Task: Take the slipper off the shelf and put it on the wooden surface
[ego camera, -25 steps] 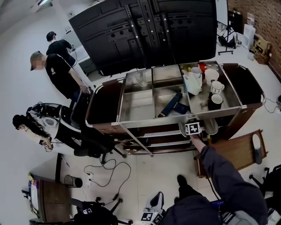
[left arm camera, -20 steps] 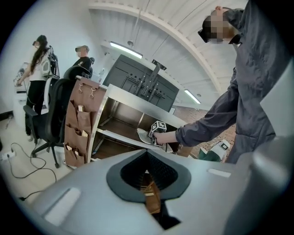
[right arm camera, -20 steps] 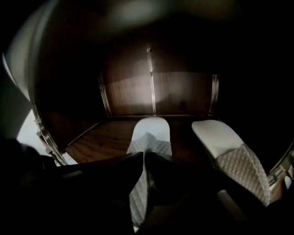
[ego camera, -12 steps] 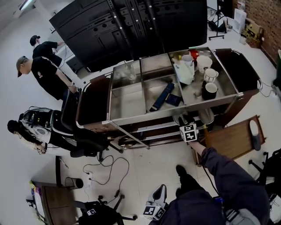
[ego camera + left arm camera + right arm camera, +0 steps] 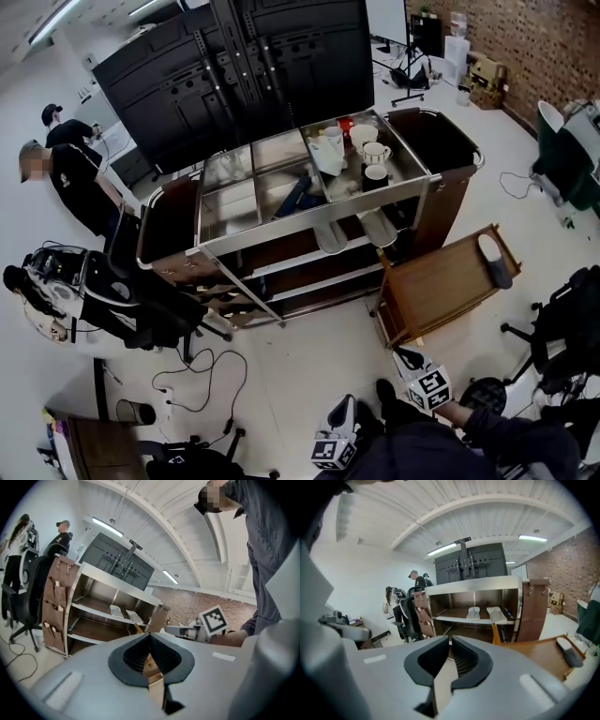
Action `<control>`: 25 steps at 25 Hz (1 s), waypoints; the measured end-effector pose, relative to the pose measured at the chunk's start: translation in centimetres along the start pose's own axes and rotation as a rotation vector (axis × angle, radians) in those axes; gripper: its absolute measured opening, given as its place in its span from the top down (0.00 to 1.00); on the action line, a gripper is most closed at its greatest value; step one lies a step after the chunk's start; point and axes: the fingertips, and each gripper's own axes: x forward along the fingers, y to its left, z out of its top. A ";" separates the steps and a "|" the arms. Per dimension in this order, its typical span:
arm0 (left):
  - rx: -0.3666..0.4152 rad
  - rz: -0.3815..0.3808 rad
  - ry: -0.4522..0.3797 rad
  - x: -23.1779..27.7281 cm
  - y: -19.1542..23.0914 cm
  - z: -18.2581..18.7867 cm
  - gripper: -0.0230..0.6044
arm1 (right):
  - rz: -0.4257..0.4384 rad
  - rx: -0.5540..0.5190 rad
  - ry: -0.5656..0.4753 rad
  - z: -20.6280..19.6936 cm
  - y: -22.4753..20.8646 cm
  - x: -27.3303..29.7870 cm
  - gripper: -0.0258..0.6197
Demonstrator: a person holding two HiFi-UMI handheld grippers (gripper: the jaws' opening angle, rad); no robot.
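**A:** Slipper down yet?

**B:** Looks so. A grey slipper (image 5: 494, 261) lies at the 3 o'clock end of the wooden table (image 5: 436, 292). Two pale slippers (image 5: 330, 236) sit on the shelf (image 5: 291, 266).

**A:** Grippers?

**B:** The right gripper (image 5: 450, 643) is closing its fingers (image 5: 469, 662) on nothing. The left gripper (image 5: 150, 638) is pressed together, empty.

Slipper (image 5: 494, 261) on wooden surface (image 5: 439, 289), right of shelf cart (image 5: 281, 226)
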 end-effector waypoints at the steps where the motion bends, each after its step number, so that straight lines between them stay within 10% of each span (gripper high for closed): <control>1: 0.000 -0.022 0.011 -0.2 -1.2 -0.8 0.94 | -0.008 0.015 0.017 -1.5 1.0 -2.6 0.94; 10: 0.044 -0.168 0.067 -0.6 -12.7 -7.3 0.94 | 0.015 -0.030 0.014 -8.2 4.4 -18.0 0.96; 25: 0.085 -0.154 0.057 -8.0 -30.3 -17.7 0.94 | 0.057 -0.095 -0.057 -16.0 1.7 -35.1 0.96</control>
